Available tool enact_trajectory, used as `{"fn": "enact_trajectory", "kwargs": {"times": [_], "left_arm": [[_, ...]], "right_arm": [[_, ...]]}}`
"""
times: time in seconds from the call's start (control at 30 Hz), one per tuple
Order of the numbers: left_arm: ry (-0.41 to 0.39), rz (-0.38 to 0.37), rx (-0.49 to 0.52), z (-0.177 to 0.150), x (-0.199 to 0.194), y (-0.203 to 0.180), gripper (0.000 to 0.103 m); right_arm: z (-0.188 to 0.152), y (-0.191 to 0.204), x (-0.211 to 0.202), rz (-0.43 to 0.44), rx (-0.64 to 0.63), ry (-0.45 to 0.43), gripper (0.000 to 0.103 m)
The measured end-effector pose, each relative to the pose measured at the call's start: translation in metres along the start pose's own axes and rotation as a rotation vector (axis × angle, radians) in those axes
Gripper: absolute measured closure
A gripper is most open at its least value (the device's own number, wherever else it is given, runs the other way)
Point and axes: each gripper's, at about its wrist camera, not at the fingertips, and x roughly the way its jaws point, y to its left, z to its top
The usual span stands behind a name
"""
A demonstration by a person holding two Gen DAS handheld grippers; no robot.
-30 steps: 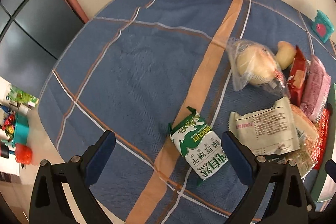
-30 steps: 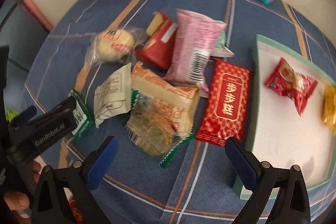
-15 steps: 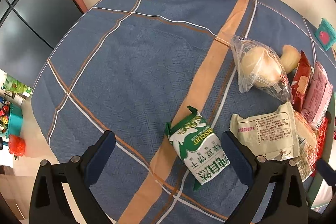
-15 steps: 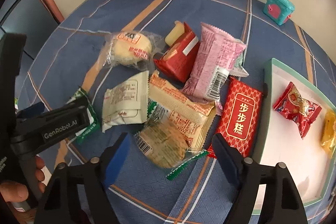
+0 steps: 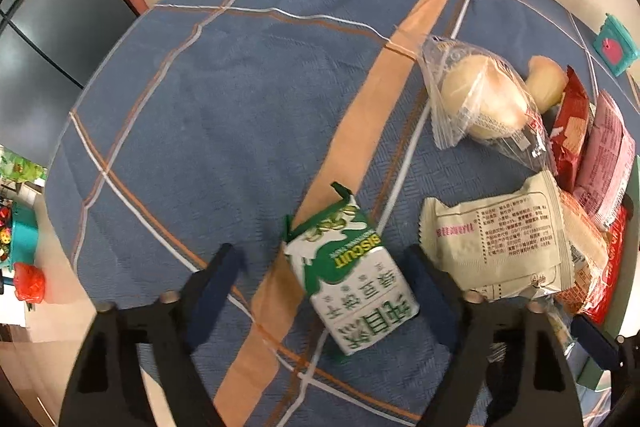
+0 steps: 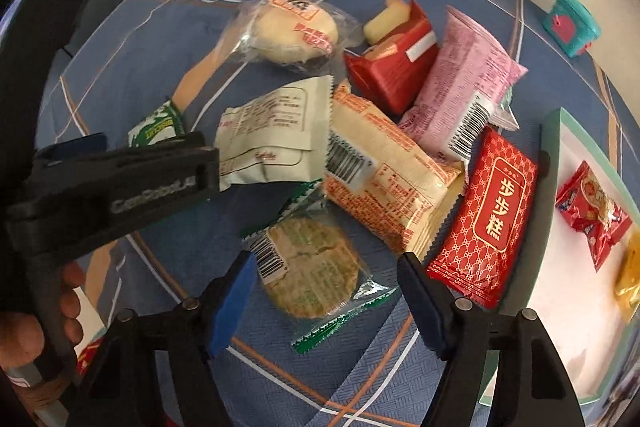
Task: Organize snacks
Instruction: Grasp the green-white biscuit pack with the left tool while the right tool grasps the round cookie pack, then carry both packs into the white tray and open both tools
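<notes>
A green and white biscuit pack (image 5: 348,279) lies flat on the blue checked tablecloth (image 5: 224,115). My left gripper (image 5: 320,259) hangs over it with a finger on each side; its jaws are closing and the pads are still apart from the pack. In the right wrist view a round green cracker in a clear wrapper (image 6: 312,267) lies between the fingers of my right gripper (image 6: 324,267). Those jaws are closing too, without pressing on the wrapper. The left gripper's black body (image 6: 120,183) shows at the left of that view, over the biscuit pack (image 6: 158,123).
A white tray with a green rim (image 6: 548,155) at the right holds a red candy packet (image 6: 592,215) and a yellow one (image 6: 630,267). Cream (image 6: 276,143), orange (image 6: 384,179), red (image 6: 488,223) and pink (image 6: 464,87) packs and a wrapped bun (image 6: 292,31) crowd the middle. A teal box (image 6: 572,23) stands behind.
Both grippers have come down closer to the table and their jaws have narrowed. The right one has shifted and rolled, so the round cracker now lies between its fingers.
</notes>
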Motion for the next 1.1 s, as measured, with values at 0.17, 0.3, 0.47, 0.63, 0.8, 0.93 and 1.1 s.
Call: {"fn": "enact_trajectory", "kwargs": {"times": [0.17, 0.3, 0.47, 0.63, 0.8, 0.93, 1.1], "left_arm": [[0.005, -0.047, -0.001, -0.002, -0.002, -0.001, 0.043], [0.006, -0.058, -0.012, -0.003, -0.003, -0.002, 0.047], [0.006, -0.061, -0.017, -0.006, -0.003, 0.002, 0.049], [0.006, -0.054, -0.009, -0.010, -0.006, 0.001, 0.058], [0.009, -0.045, -0.003, -0.012, -0.006, -0.002, 0.060], [0.002, -0.044, 0.000, -0.015, -0.015, -0.004, 0.060], [-0.029, -0.039, 0.002, -0.016, -0.031, -0.008, 0.062]], "right_arm": [[-0.006, 0.015, 0.005, -0.009, -0.041, 0.018, 0.027], [-0.015, 0.032, 0.015, -0.045, -0.086, 0.042, 0.027], [-0.018, 0.039, 0.020, -0.047, -0.090, 0.048, 0.030], [-0.012, 0.021, 0.017, -0.018, -0.084, 0.053, 0.045], [-0.008, 0.010, 0.002, -0.006, -0.073, 0.033, 0.047], [-0.006, 0.002, -0.011, 0.019, -0.053, 0.004, 0.048], [-0.005, -0.012, -0.032, 0.049, -0.040, -0.034, 0.049]]}}
